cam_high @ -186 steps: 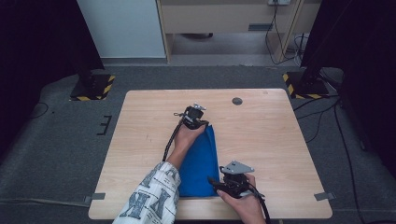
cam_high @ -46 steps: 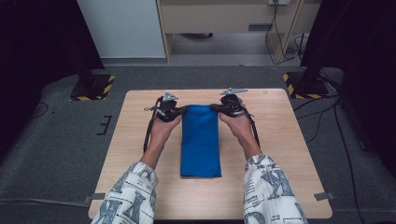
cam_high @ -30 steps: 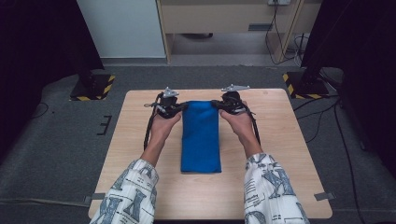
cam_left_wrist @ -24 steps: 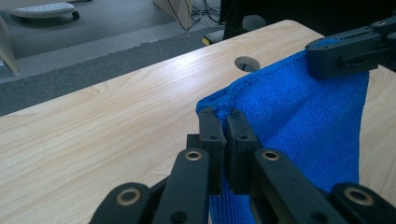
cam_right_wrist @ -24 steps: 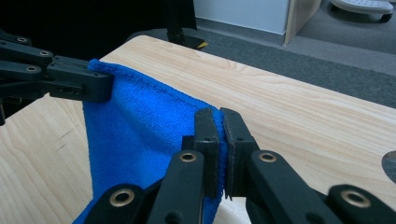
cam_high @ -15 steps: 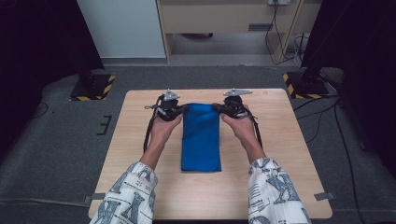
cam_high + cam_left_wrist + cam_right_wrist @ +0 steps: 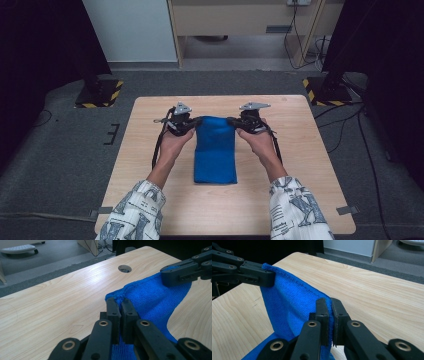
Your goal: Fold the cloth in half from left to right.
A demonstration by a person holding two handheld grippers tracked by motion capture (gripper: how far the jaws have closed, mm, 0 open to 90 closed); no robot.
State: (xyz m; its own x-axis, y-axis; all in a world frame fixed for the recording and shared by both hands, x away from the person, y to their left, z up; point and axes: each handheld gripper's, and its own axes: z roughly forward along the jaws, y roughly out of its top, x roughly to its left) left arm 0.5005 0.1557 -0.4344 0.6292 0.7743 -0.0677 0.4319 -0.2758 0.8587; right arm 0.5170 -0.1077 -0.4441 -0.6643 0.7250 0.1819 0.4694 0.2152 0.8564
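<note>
A blue cloth [image 7: 215, 150] lies lengthwise in the middle of the wooden table [image 7: 300, 150], its far edge lifted off the top. My left gripper [image 7: 196, 121] is shut on the cloth's far left corner; in the left gripper view its jaws [image 7: 120, 306] pinch the blue cloth [image 7: 150, 297]. My right gripper [image 7: 231, 121] is shut on the far right corner, and the right gripper view shows the cloth's hem [image 7: 294, 297] clamped in the right gripper [image 7: 329, 305]. Each gripper view also shows the other gripper across the cloth. The far edge runs taut between both.
A round hole [image 7: 124, 268] is set in the table near its far edge. Yellow-and-black striped stand feet [image 7: 102, 93] sit on the grey floor beyond both far corners. A cable [image 7: 159, 142] trails from the left gripper along the forearm. Bare wood lies on either side of the cloth.
Both hands have drawn slightly toward the person with the cloth's far edge still held. The cloth's near end has slid a little nearer the front edge.
</note>
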